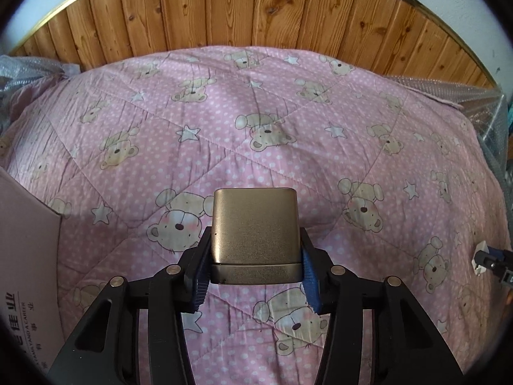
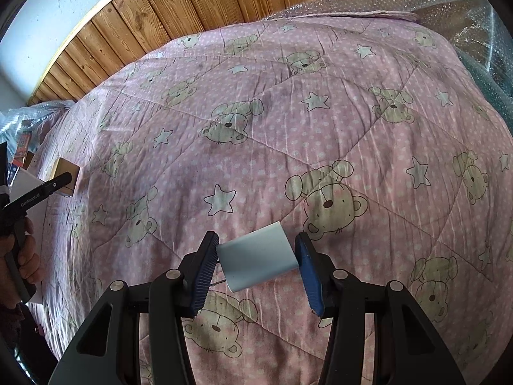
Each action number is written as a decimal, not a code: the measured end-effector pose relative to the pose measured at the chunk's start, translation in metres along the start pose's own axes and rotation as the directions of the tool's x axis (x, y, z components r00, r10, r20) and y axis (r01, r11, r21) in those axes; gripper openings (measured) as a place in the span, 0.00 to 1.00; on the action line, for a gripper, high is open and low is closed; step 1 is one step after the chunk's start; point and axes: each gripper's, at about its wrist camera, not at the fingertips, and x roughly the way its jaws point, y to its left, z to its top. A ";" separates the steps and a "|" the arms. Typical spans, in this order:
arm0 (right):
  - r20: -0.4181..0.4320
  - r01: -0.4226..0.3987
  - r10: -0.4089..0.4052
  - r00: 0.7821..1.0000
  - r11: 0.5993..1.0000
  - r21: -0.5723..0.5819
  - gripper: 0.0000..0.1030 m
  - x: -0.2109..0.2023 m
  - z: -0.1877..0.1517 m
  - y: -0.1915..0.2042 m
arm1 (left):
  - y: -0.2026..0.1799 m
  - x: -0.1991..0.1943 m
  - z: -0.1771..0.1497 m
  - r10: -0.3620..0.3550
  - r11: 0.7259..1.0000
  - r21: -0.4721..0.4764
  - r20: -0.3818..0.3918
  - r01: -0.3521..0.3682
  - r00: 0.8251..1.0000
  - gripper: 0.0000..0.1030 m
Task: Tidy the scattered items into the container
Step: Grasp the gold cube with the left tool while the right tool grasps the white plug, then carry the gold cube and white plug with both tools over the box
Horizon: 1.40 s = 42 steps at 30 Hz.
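Pink quilt point(image 1: 288, 128), printed with bears, stars and white dots, covers the whole work surface; wooden wall panelling point(image 1: 256, 9) runs behind it and bubble wrap point(image 2: 474, 32) lies at its far edges.

Left gripper point(image 1: 255, 266): black frame, blue ribbed pads. Both pads press the sides of a gold box point(image 1: 255, 224) with rounded corners, which stands between the fingers and reaches forward past the tips. Jaws clamped on the box. In the right wrist view the same gripper shows at the far left with the box at its tip, and a hand point(image 2: 27, 256) wraps its handle.

Right gripper point(image 2: 256, 269): same build. A white charger block point(image 2: 256, 261) sits tilted between the fingers, one corner against the left pad and its opposite end against the right pad; thin metal prongs show at its lower left edge. Jaws clamped on the block. In the left wrist view this gripper appears only as a small dark tip with a white piece at the far right.

Cardboard box point(image 1: 25, 256): pale, with printed lettering on its wall, standing to the left of the left gripper, close beside it. Its inside cannot be seen.

Quilt ahead of both tools carries no loose items within view.
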 end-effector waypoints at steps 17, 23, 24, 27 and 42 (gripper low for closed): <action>0.039 -0.192 0.190 0.981 0.980 0.047 0.49 -0.024 -0.011 0.028 | 0.007 -0.105 -0.079 -0.178 0.984 -0.012 0.022 0.179 0.984 0.49; 0.029 -0.185 0.184 0.982 0.981 0.050 0.49 -0.028 -0.026 0.052 | 0.018 -0.137 -0.107 -0.211 0.977 -0.015 0.019 0.211 0.977 0.49; 0.027 -0.183 0.182 0.983 0.982 0.045 0.49 -0.029 -0.029 0.057 | 0.020 -0.141 -0.112 -0.215 0.976 -0.016 0.018 0.215 0.976 0.49; 0.031 -0.179 0.179 0.983 0.984 0.018 0.49 -0.032 -0.041 0.081 | 0.025 -0.152 -0.126 -0.220 0.975 -0.017 0.017 0.221 0.975 0.49; 0.027 -0.168 0.174 0.984 0.973 -0.161 0.49 -0.040 -0.119 0.206 | 0.061 -0.201 -0.170 -0.188 0.982 0.001 0.065 0.188 0.980 0.49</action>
